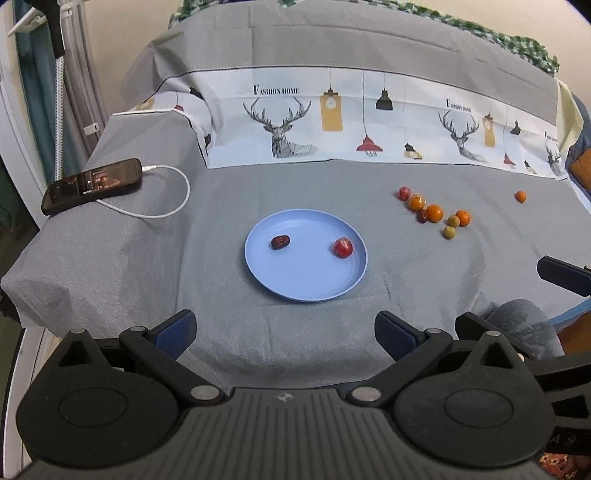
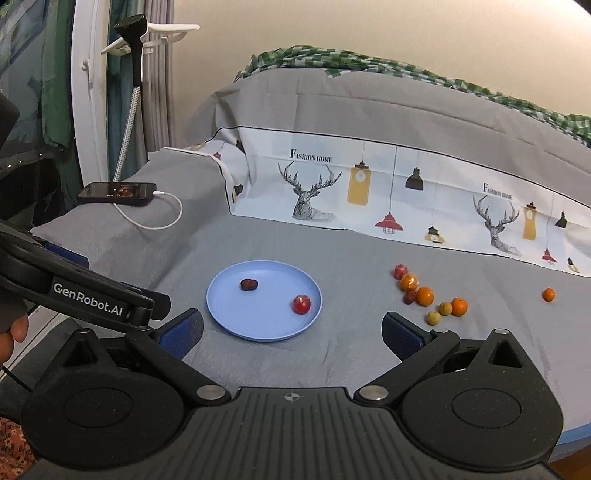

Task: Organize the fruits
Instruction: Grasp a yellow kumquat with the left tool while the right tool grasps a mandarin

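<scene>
Left gripper (image 1: 284, 334): black ribbed plastic body, blue textured pads, jaws spread wide and holding nothing, bottom of the left wrist frame; its side arm, lettered "GenRobot.AI", enters the right wrist frame at middle left.
Right gripper (image 2: 291, 334): same build, jaws likewise spread and empty, bottom of the right wrist frame.
Grey cloth (image 1: 110, 258): woven, matte, covering the whole surface.
Blue plate (image 1: 306, 288): round, smooth, shallow rim, frame centre; holds a dark wrinkled date (image 1: 280, 242) at left and a glossy red fruit (image 1: 343, 247) at right, well apart.
Loose fruit cluster (image 1: 434, 213): small round oranges, green and red pieces, on the cloth right of the plate; one lone orange (image 1: 520, 196) further right.
Phone (image 1: 92, 184): black, screen lit, white cable (image 1: 173, 206) plugged in, middle left.
Printed band (image 1: 332, 122): deer heads, hanging lamps, text "Fashion home", upper middle.
Green checked fabric (image 1: 498, 33): top edge.
</scene>
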### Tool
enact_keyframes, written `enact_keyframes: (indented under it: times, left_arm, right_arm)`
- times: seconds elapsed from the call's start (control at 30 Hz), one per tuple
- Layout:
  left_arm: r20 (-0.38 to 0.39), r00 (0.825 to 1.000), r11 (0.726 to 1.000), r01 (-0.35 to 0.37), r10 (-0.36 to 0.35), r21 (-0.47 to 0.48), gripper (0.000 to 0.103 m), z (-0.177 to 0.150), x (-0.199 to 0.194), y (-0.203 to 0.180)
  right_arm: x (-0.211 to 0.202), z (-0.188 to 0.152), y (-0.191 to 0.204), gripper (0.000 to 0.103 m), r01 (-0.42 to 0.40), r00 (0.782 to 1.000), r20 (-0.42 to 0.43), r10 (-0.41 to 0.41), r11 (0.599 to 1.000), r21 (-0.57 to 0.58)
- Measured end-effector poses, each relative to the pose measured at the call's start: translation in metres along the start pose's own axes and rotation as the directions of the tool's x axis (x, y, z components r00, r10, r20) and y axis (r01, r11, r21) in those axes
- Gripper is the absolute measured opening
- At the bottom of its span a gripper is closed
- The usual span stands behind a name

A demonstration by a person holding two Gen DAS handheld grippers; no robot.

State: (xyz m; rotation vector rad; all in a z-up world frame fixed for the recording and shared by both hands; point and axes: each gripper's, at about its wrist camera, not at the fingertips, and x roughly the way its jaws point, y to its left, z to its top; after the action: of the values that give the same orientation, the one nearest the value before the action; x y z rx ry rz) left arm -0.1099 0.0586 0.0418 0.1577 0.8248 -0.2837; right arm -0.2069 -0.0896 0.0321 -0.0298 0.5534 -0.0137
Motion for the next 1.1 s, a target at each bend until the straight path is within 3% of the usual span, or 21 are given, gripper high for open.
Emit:
enact_keyframes:
  times: [0.53, 0.87, 1.1]
  left_arm:
    - [0.045, 0.999, 1.0, 0.016, -0.015, -0.013, 0.103, -0.004, -0.018, 0.006]
    - [-0.001, 1.0, 0.999, 0.025, -0.025, 0.027, 0.103, 0.006, 0.004, -0.01]
    - [-0.082, 0.995, 0.998, 0.056, -0.052, 0.044, 0.103, 0.025, 0.04, -0.033]
  right_arm:
    - [-0.018, 0.001, 0.009, 0.102, 0.019, 0.999, 0.048, -0.018, 1.0, -0.018]
    - [-0.01, -0.003, -0.003, 0.102, 0.015, 0.999, 0.05, -0.017, 1.0, 0.025]
    - [0.014, -0.009, -0.042, 0.102, 0.033, 0.999, 0.005, -0.035, 0.985, 0.17]
